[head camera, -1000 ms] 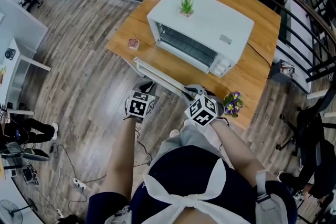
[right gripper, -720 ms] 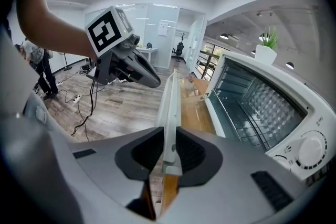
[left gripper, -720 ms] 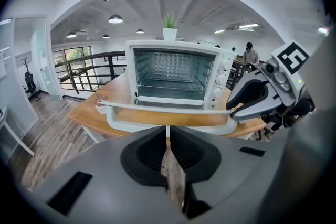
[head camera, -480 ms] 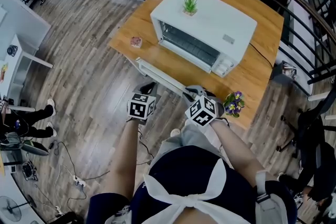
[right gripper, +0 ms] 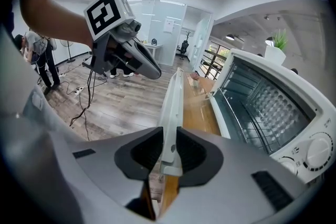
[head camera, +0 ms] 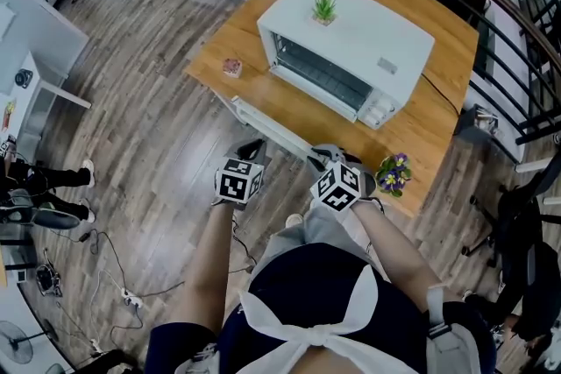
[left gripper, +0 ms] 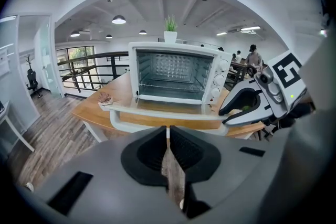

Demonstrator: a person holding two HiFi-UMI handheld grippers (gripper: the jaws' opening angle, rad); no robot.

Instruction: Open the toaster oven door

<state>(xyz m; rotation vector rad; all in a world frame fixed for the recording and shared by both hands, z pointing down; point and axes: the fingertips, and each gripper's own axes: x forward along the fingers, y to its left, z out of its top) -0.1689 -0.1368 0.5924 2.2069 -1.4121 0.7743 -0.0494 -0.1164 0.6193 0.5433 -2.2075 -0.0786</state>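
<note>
A white toaster oven (head camera: 351,31) stands on the wooden table (head camera: 429,127), its glass door (head camera: 294,105) folded down flat toward me. The door's white handle bar (head camera: 263,125) runs along the table's near edge. My right gripper (head camera: 320,156) sits at the bar's right end. In the right gripper view the handle (right gripper: 172,107) lies between its jaws, which are opening while the pads still touch it. My left gripper (head camera: 252,150) hangs just below the handle, apart from it. It is shut and empty in the left gripper view (left gripper: 168,139), facing the open oven (left gripper: 176,78).
A small potted plant (head camera: 324,6) sits on the oven's top. Purple flowers (head camera: 393,173) stand at the table's near right corner, close to my right gripper. A small pinkish object (head camera: 231,67) lies at the table's left corner. Black railing (head camera: 491,57) borders the far side; cables (head camera: 123,276) lie on the floor.
The head view has drifted a little, so the table and oven sit slightly higher and further right. Both grippers stay where they were by the handle.
</note>
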